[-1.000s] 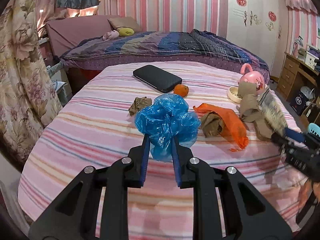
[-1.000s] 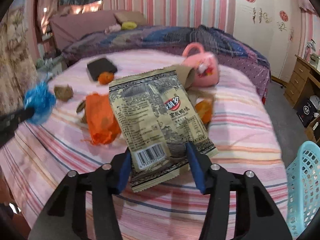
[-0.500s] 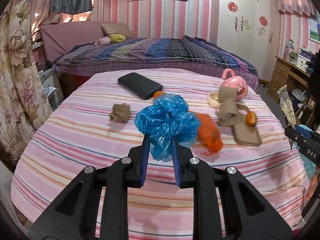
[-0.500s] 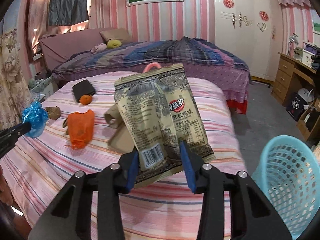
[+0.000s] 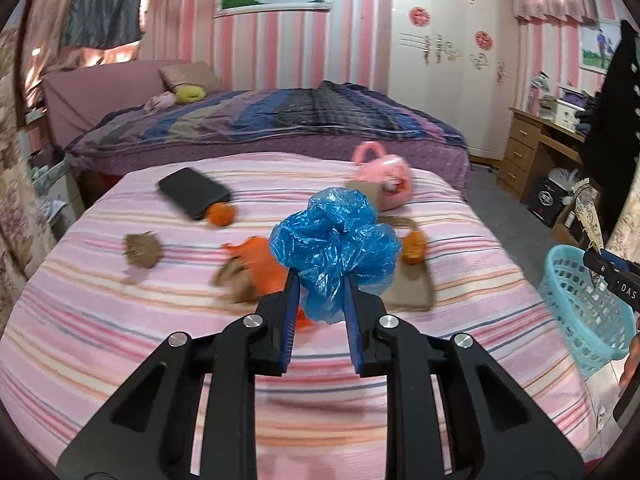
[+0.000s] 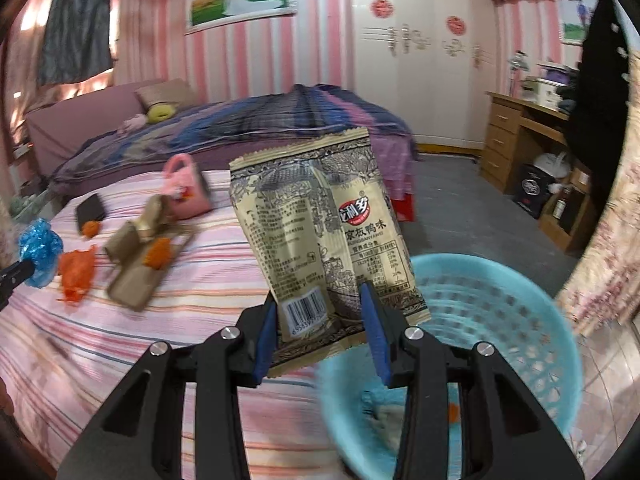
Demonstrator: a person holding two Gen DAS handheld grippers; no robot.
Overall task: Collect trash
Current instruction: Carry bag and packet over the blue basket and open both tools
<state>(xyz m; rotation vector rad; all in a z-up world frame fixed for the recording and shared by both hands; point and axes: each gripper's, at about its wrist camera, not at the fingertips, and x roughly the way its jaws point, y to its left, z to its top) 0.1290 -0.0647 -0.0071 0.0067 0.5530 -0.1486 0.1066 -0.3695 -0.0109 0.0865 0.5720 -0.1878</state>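
Note:
My left gripper (image 5: 320, 292) is shut on a crumpled blue plastic bag (image 5: 334, 248) and holds it above the pink striped bed (image 5: 120, 340). My right gripper (image 6: 318, 308) is shut on a beige snack wrapper (image 6: 320, 232), held upright over the near rim of a light blue basket (image 6: 520, 320) beside the bed. The basket holds a few scraps. The basket (image 5: 580, 308) and the wrapper (image 5: 586, 216) also show at the right edge of the left wrist view. On the bed lie an orange bag (image 5: 256, 264), brown paper scraps (image 5: 142, 248) and an orange peel (image 5: 414, 248).
A black case (image 5: 192, 196), an orange fruit (image 5: 220, 214), a pink toy bag (image 5: 384, 180) and a flat brown card (image 5: 412, 288) lie on the bed. A second bed with a dark quilt (image 5: 280, 116) stands behind. A wooden desk (image 6: 524, 148) stands at the right.
My right gripper has swung right with the wrapper, from over the bed to over the blue basket. My left gripper has turned right with the blue bag, bringing the basket into view.

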